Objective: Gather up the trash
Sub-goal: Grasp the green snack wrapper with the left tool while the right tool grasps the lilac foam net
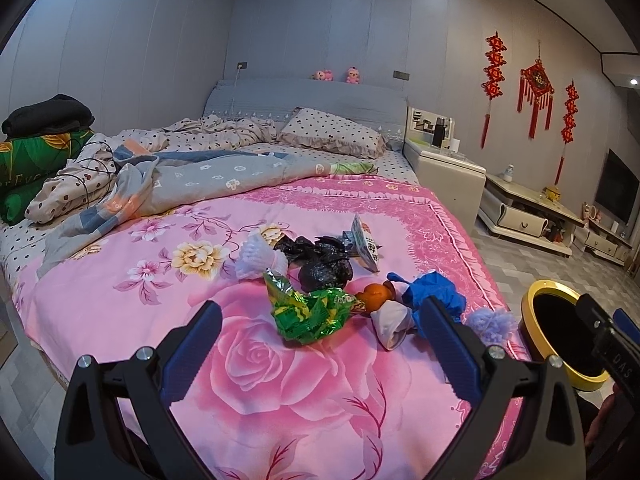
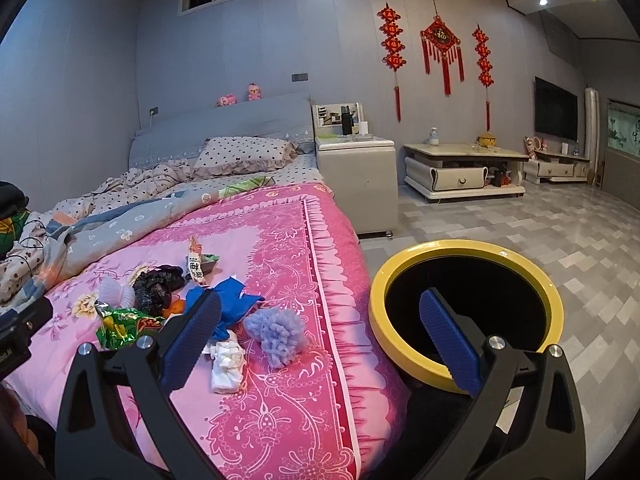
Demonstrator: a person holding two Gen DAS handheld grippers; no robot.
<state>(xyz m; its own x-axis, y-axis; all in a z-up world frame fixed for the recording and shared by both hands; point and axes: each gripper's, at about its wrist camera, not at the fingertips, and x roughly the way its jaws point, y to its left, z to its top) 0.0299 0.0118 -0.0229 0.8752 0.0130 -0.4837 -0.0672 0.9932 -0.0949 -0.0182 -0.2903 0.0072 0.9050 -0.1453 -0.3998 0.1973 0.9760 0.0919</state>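
Note:
Trash lies in a heap on the pink floral bedspread (image 1: 140, 320): a green foil wrapper (image 1: 310, 314), a black plastic bag (image 1: 320, 260), a white foam net (image 1: 256, 258), an orange (image 1: 375, 296), a blue crumpled bag (image 1: 434, 294), a white wad (image 1: 392, 322), a lilac fluffy ball (image 2: 276, 334) and a printed snack packet (image 2: 196, 266). My left gripper (image 1: 322, 314) stands open just short of the green wrapper. My right gripper (image 2: 320, 310) is open, empty, over the bed's edge beside the yellow-rimmed black bin (image 2: 464, 308).
A rumpled grey quilt (image 1: 192, 176) and polka-dot pillow (image 1: 332, 134) fill the far half of the bed. A white nightstand (image 2: 356, 172) and low TV cabinet (image 2: 464, 172) stand along the wall. Tiled floor (image 2: 540, 232) stretches right of the bin.

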